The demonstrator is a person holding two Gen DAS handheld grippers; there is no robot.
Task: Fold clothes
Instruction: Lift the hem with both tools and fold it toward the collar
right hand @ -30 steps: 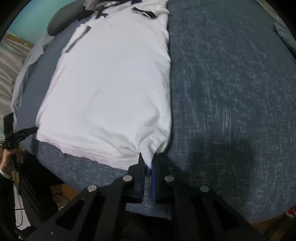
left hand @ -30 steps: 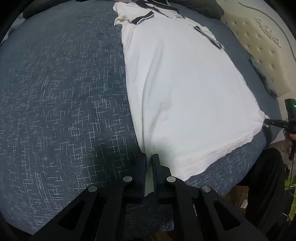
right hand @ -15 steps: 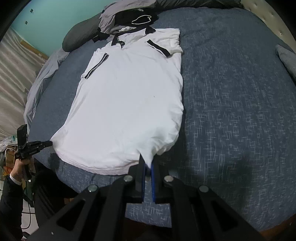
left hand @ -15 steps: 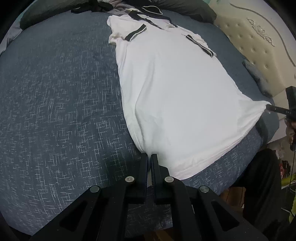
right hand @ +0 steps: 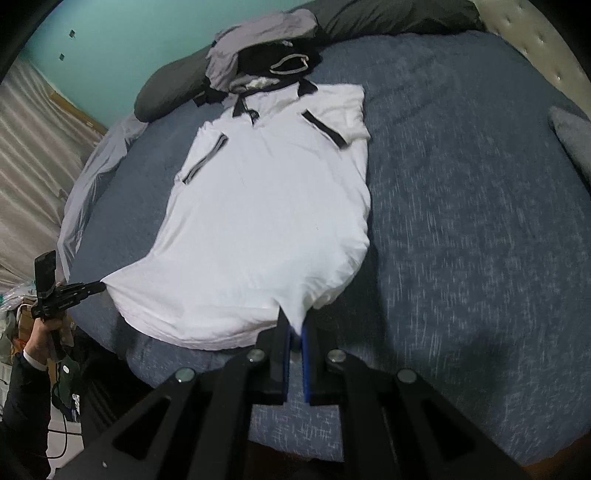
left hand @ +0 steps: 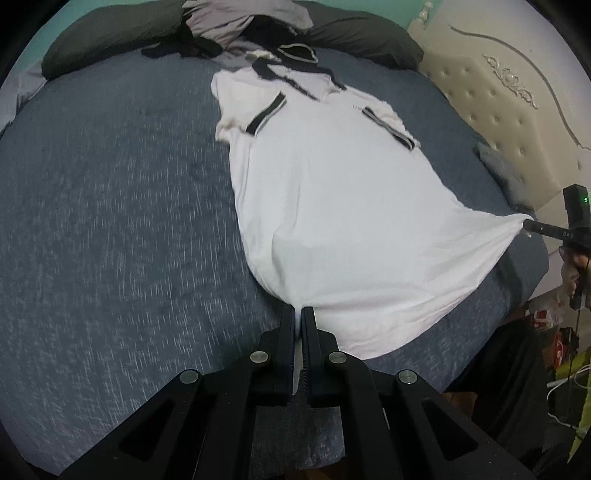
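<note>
We have the white polo shirt [left hand: 332, 206] laid face up on the blue-grey bedspread [left hand: 110, 221], collar toward the pillows [left hand: 110, 33], hem toward us and lifted off the bed at both bottom corners.

Left side: the left gripper [left hand: 298, 314] has its fingers pressed together on the hem corner nearest it; a thin strip of white cloth shows between the pads. Risk here: only a small bite of fabric is held. If we pull forward too hard, the corner may slide out and that side will drop.

Middle: the hem sags between the two holds and the body of the shirt bulges. If we carry the hem toward the collar with the hands uneven, the fold line will run crooked, or the loose belly will bunch under the top layer. The sleeves, folded in with their dark bands up, could flip out if the cloth drags.

Right side: the right gripper [right hand: 294, 328] is likewise clamped on the other hem corner, white cloth pinched between its blue pads. Same slip risk. Pulling the two corners further apart would stretch the hem tight and tug a corner free.

Far end: the heap of other clothes [right hand: 266, 55] touches the collar; an overshoot would land the hem on it.
</note>
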